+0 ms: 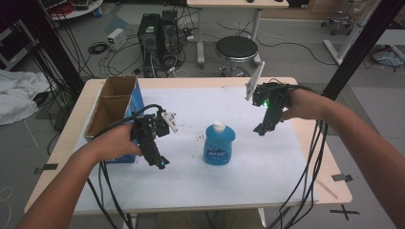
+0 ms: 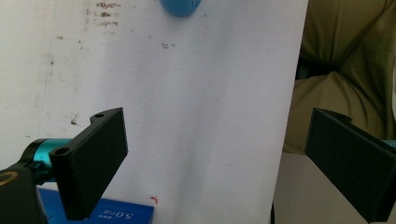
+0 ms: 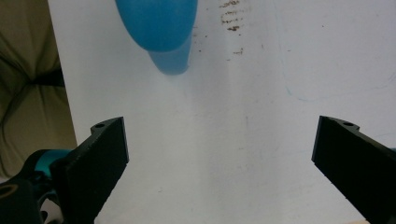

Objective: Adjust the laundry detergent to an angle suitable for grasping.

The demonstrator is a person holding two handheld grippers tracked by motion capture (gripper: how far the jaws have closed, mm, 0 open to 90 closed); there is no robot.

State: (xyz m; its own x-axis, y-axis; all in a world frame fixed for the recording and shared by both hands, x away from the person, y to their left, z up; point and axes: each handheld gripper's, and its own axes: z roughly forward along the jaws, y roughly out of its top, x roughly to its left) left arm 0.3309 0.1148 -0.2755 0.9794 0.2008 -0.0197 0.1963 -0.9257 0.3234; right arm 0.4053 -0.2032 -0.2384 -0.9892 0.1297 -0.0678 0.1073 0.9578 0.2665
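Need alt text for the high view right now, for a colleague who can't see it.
A blue bottle with a white cap lies flat mid-table on a white sheet, between two hand-held grippers. The left gripper is beside an open cardboard box at the table's left edge; the right gripper is to the bottle's right. Neither touches the bottle.

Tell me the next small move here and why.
Probably bring the right claw down and toward the blue bottle to straddle it. The bottle lies flat on the white mat between the two claws, untouched; both the right and the left claw are open and hold nothing, with the open cardboard box at the left.
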